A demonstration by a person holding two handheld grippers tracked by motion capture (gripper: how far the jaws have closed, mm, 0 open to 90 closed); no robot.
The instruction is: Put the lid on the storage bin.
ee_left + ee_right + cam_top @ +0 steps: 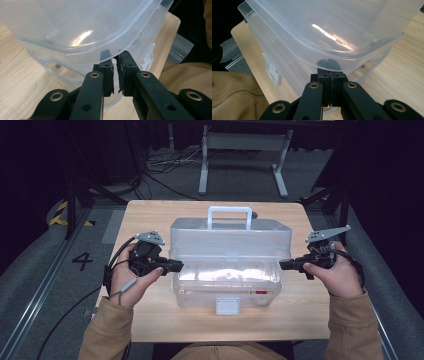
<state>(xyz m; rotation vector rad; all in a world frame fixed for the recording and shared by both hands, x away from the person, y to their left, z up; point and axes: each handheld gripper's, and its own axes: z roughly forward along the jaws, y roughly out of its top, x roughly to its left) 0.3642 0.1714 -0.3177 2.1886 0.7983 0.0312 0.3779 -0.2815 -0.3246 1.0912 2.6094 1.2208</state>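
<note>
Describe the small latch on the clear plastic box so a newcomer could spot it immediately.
Find the light wooden table, then the clear plastic lidded storage box in its middle. On the box's near wall, centred at the bottom edge facing the person, sits a small squarish translucent white latch tab. Unlike the tall white carry handle on the lid, it is low and flat.

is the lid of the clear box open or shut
Open. The lid is raised off the clear box; the left gripper and right gripper each pinch its side rim, a gap showing beneath.
</note>
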